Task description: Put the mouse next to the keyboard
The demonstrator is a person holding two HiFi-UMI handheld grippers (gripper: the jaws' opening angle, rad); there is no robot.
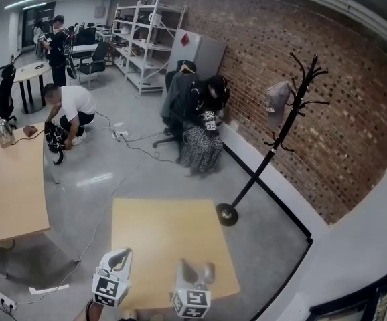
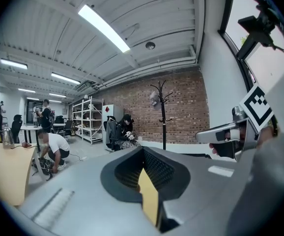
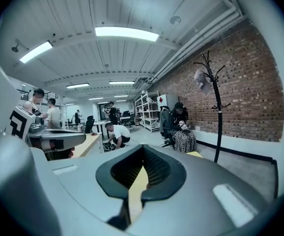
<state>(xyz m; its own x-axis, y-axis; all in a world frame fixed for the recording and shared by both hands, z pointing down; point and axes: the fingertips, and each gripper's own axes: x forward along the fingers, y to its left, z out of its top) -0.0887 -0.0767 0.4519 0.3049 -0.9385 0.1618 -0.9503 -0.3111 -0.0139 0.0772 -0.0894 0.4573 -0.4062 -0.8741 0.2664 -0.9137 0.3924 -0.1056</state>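
Both hand-held grippers hang at the near edge of a bare light-wood table (image 1: 167, 239), the left hand-held gripper (image 1: 118, 258) over its near left corner and the right hand-held gripper (image 1: 197, 270) just beside it to the right, each with its marker cube toward the camera. In the left gripper view the jaws stand narrow, almost together, with only a thin slit through which a strip of the yellow tabletop shows; nothing sits between them. The right gripper view shows the same: jaws drawn close, a slim sliver of table in the gap, nothing held.

Neither the mouse nor the keyboard shows in any view.

Beyond the table, a black coat stand (image 1: 274, 146) rises from a round base on the grey floor, near the brick wall (image 1: 327, 112), with a grey cap (image 1: 278, 100) hung on one arm. A seated person (image 1: 210, 116) in dark clothes sits by the wall beside a chair draped with a jacket. Farther left, a person in a white shirt (image 1: 69, 112) crouches on the floor next to a second wooden table (image 1: 6, 186), and metal shelving (image 1: 146, 39) stands at the back.
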